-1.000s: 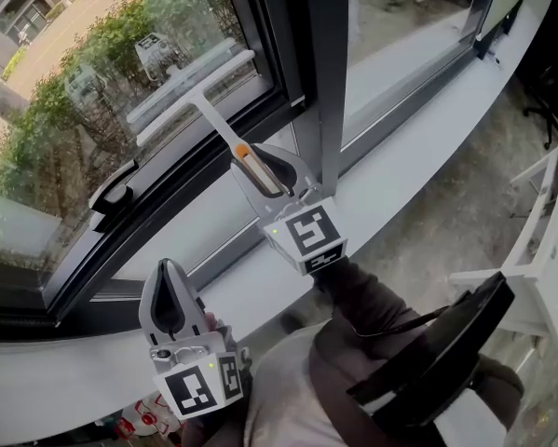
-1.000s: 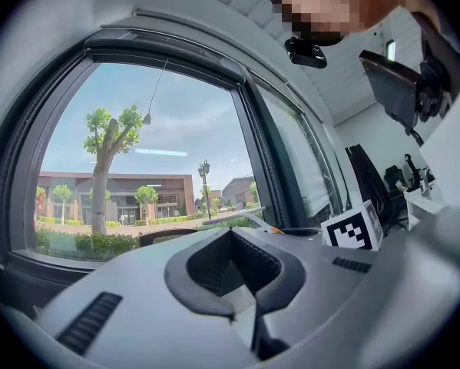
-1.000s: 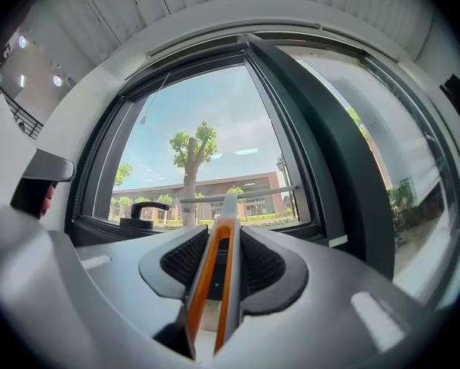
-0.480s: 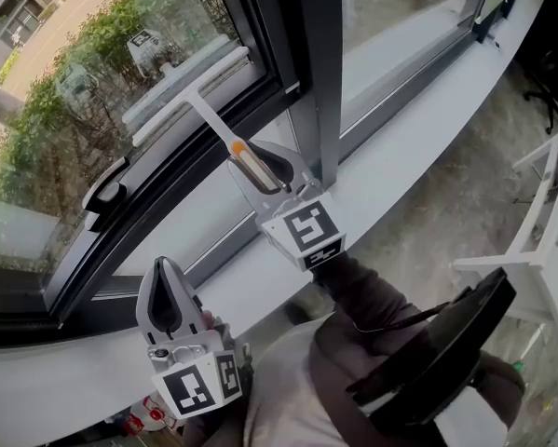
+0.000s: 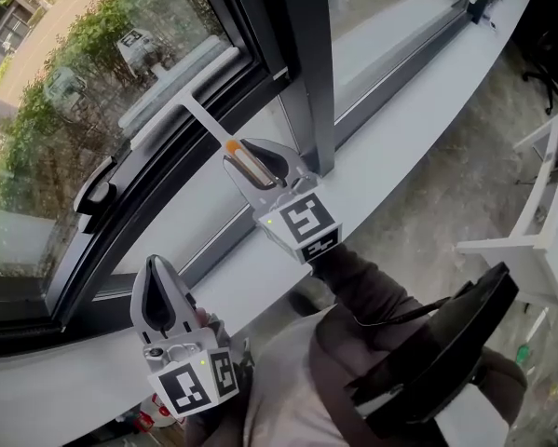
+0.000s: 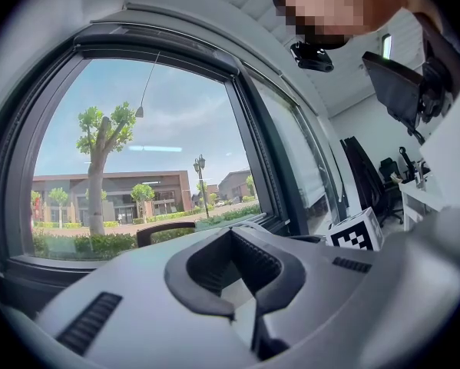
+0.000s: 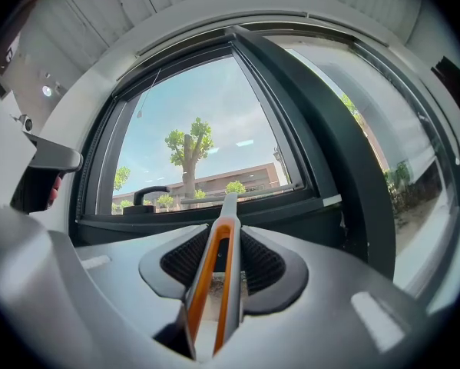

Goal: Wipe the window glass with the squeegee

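While left gripper point(image 5: 155, 277) rests closed, right gripper point(image 5: 257, 159) clamps the squeegee point(image 5: 180, 88).

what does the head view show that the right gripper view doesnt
Only the head view: the left gripper, held low by the white sill, and the squeegee seen as a full T with its blade against the glass. Only the right gripper view: up close, the jaws shut on the squeegee's orange-edged handle, plus a tree and sky outside. Both: the right gripper, the squeegee and the dark window handle.
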Demonstrator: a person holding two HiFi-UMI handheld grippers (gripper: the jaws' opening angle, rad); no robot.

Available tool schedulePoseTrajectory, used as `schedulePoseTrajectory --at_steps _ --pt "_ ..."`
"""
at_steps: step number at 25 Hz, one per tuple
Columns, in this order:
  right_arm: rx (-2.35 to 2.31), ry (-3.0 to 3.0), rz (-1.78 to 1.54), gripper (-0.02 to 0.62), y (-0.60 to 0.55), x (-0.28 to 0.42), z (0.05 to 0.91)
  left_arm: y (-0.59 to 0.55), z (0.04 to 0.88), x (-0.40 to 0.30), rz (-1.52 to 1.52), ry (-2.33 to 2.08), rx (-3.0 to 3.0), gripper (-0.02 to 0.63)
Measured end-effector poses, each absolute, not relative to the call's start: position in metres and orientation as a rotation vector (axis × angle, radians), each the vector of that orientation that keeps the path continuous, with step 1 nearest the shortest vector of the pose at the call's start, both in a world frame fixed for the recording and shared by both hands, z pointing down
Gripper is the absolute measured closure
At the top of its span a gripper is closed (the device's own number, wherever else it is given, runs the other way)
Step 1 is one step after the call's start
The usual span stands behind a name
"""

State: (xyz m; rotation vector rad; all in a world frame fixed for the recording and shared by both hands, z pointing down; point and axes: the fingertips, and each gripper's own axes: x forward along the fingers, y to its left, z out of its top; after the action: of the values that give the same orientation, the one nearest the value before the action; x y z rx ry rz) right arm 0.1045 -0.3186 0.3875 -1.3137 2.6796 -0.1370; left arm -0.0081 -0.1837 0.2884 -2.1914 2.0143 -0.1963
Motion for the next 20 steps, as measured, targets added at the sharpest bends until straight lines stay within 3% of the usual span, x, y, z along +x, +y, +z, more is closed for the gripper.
schedulePoseTrajectory --at_steps 20 --pt "-1.301 2.726 -0.084 0.465 -0.314 0.103 0.387 -0.156 0.304 -0.012 -0.114 1.980 -2.295 0.606"
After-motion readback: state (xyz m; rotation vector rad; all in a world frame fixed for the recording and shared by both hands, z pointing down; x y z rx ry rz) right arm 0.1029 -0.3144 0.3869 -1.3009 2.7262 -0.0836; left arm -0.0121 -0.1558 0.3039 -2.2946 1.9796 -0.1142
